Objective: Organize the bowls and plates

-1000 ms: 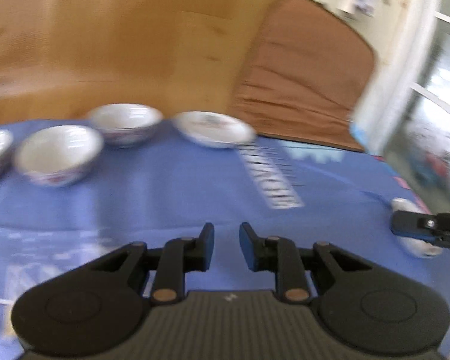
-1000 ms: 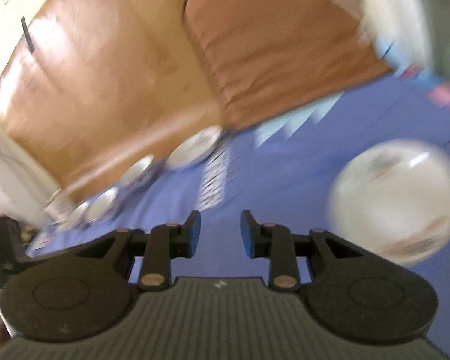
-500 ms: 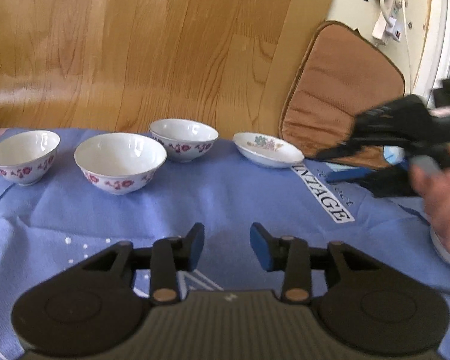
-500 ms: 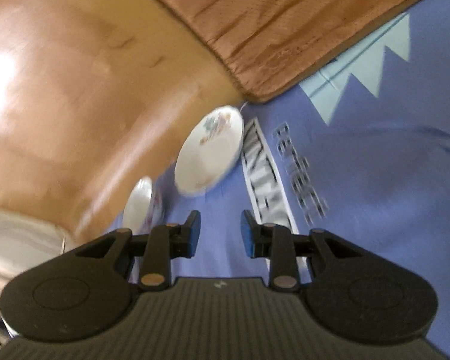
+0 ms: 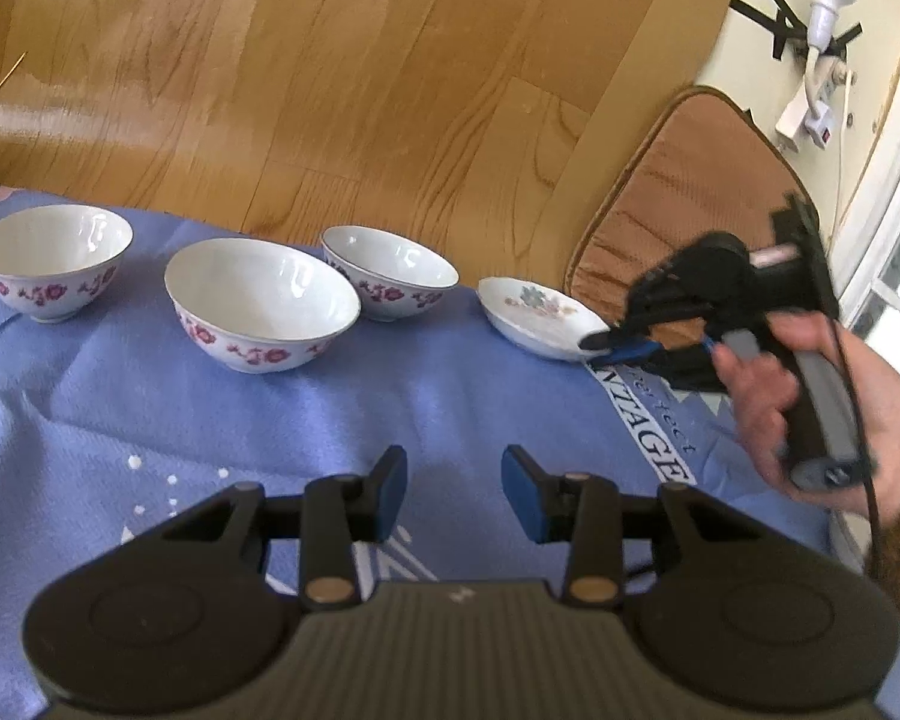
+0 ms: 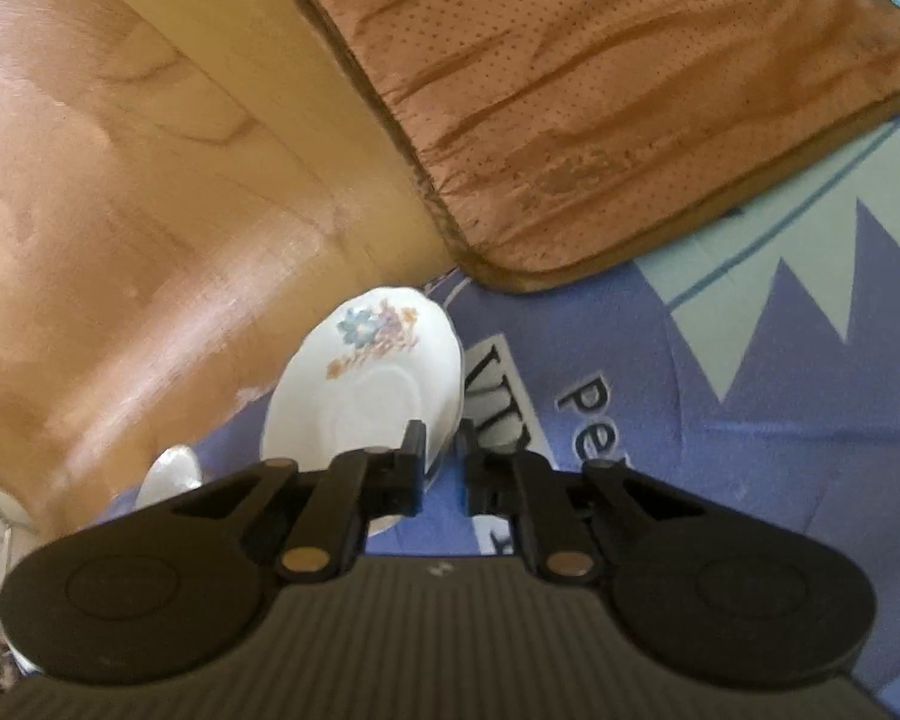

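Plate point(image 5: 537, 315) at far right of bowl row on blue cloth point(image 5: 450, 396), rim pinched by right gripper point(image 6: 441, 459), jaws just closed. Left gripper point(image 5: 455, 486) parted, empty. Lift required next, probably toward bowls point(image 5: 261, 303).

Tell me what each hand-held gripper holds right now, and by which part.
Right hand-held gripper: floral plate, pinched at its near rim. Left hand-held gripper: nothing.

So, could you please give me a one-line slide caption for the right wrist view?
Right claw closing on the rim of the small flowered plate on the blue cloth.
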`<move>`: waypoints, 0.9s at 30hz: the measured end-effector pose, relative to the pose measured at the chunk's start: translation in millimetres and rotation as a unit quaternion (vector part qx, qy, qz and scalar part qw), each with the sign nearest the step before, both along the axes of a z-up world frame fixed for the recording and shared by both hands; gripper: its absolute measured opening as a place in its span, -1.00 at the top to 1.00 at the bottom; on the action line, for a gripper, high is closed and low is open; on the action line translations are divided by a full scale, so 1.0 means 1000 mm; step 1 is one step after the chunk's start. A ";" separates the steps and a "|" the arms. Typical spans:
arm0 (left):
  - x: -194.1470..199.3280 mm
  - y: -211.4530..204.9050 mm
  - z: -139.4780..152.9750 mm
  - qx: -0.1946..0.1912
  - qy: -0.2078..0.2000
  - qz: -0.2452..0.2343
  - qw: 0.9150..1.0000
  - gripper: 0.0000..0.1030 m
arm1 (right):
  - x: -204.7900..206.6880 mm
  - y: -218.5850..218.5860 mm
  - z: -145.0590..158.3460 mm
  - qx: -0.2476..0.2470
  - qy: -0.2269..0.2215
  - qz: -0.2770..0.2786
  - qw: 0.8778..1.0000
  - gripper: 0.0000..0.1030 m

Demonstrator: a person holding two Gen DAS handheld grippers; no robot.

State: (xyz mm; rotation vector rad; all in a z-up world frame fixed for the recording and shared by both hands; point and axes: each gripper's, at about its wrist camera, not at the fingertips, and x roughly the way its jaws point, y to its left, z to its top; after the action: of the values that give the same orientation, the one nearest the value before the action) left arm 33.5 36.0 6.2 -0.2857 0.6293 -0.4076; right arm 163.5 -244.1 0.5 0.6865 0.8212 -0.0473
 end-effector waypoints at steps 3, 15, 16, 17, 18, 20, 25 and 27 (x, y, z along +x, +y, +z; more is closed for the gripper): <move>0.003 0.007 -0.001 -0.023 0.005 -0.003 1.000 0.30 | -0.035 -0.002 0.006 0.003 -0.002 0.036 0.999 0.77; -0.014 -0.023 -0.001 -0.040 0.056 -0.149 0.986 0.26 | -0.201 -0.001 0.007 0.006 -0.001 0.171 0.985 0.72; -0.015 -0.028 -0.002 -0.030 0.063 -0.150 0.986 0.26 | -0.204 0.001 0.006 -0.016 -0.001 0.166 0.986 0.68; -0.018 -0.031 -0.002 -0.026 0.072 -0.151 0.986 0.26 | -0.202 0.003 0.003 -0.026 -0.005 0.163 0.986 0.68; -0.021 -0.033 -0.003 -0.027 0.081 -0.151 0.985 0.26 | -0.205 0.001 0.002 -0.025 -0.010 0.163 0.986 0.67; -0.028 -0.035 -0.003 -0.025 0.086 -0.146 0.985 0.30 | -0.203 -0.003 -0.001 -0.011 -0.013 0.156 0.988 0.66; -0.041 -0.042 0.000 0.016 0.088 -0.120 0.989 0.72 | -0.203 0.000 -0.009 0.002 -0.012 0.166 0.986 0.69; -0.042 -0.039 0.001 0.009 0.098 -0.112 0.989 0.74 | -0.206 0.002 -0.009 -0.012 -0.017 0.169 0.985 0.74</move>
State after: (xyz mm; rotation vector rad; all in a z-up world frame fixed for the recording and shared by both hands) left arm -8.4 -3.1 7.4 -0.2393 0.8617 -0.5942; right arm -42.4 -242.0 -8.0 0.5174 0.8929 0.2597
